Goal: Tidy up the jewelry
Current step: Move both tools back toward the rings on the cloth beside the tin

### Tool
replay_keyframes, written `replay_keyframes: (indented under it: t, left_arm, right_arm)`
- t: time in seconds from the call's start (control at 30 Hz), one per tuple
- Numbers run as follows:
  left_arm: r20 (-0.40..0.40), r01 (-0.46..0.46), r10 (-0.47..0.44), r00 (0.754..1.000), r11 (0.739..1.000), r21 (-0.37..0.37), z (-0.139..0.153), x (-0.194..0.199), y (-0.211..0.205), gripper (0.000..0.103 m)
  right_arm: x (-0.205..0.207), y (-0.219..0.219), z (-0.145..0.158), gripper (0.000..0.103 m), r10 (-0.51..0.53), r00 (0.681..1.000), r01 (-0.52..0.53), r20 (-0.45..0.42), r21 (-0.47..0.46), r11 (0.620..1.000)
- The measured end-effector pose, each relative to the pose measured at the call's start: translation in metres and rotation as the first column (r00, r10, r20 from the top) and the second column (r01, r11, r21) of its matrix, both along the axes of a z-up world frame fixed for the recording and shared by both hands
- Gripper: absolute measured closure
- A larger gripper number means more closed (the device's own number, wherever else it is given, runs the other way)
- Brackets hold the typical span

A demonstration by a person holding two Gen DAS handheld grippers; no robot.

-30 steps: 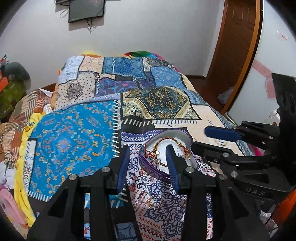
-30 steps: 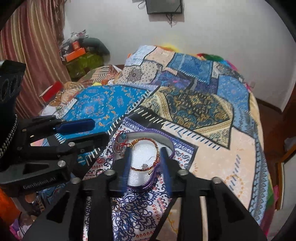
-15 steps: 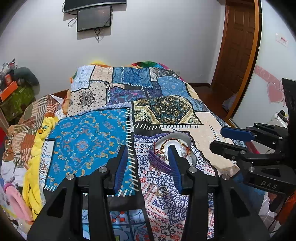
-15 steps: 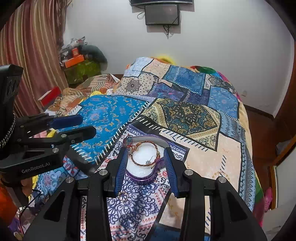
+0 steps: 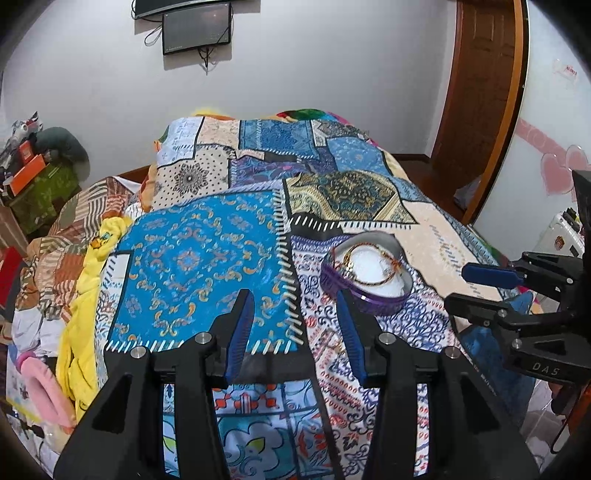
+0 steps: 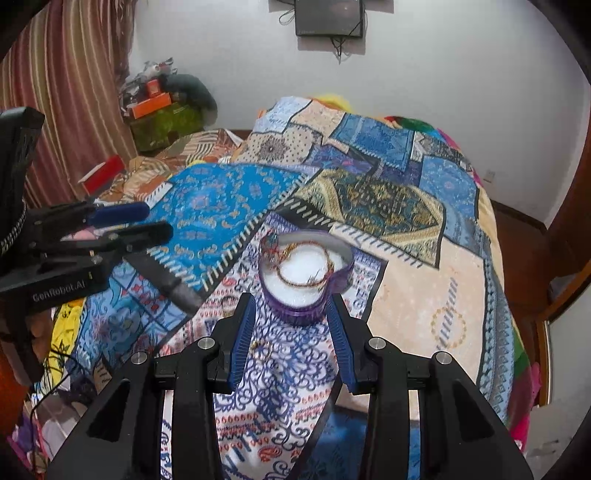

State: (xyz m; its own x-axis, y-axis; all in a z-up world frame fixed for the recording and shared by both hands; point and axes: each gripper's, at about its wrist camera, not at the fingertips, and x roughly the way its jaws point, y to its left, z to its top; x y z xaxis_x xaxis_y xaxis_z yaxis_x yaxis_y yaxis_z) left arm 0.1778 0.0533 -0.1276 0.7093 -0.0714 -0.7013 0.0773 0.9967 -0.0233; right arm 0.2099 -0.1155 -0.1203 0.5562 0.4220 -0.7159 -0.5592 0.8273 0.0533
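A purple heart-shaped box [image 5: 369, 291] with a white lining sits on the patchwork bedspread [image 5: 192, 258]. Red and gold bracelets [image 5: 373, 258] lie inside it. My left gripper [image 5: 293, 306] is open and empty, hovering over the spread to the left of the box and nearer than it. In the right wrist view the box [image 6: 295, 314] lies just beyond my right gripper [image 6: 290, 314], which is open, its pads not pressing on it. A small gold piece [image 6: 259, 347] lies on the spread between the right fingers. Each gripper shows in the other's view: right gripper [image 5: 456, 286], left gripper [image 6: 159, 220].
A dark screen [image 5: 197, 27] hangs on the far wall. A wooden door [image 5: 476, 92] stands at the right. Heaped cloth, a yellow blanket [image 5: 83, 306] and boxes [image 6: 162, 114] crowd the bed's left side, next to a striped curtain [image 6: 62, 92]. The bed's near edge drops just under the grippers.
Both grippers have drawn back from the box toward the near edge of the bed, so it looks smaller and farther. The left jaws stand a little wider. The box has not moved.
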Motion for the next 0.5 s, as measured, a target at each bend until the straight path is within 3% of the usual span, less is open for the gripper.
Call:
replay_keyframes:
  t: [0.5]
  left_arm:
    - [-0.156, 0.031, -0.029, 0.987, 0.999, 0.016, -0.056, 0.000, -0.004, 0.058]
  right_arm:
    - [-0.003, 0.021, -0.047, 0.067, 0.050, 0.990, -0.056, -0.134, -0.046, 0.997]
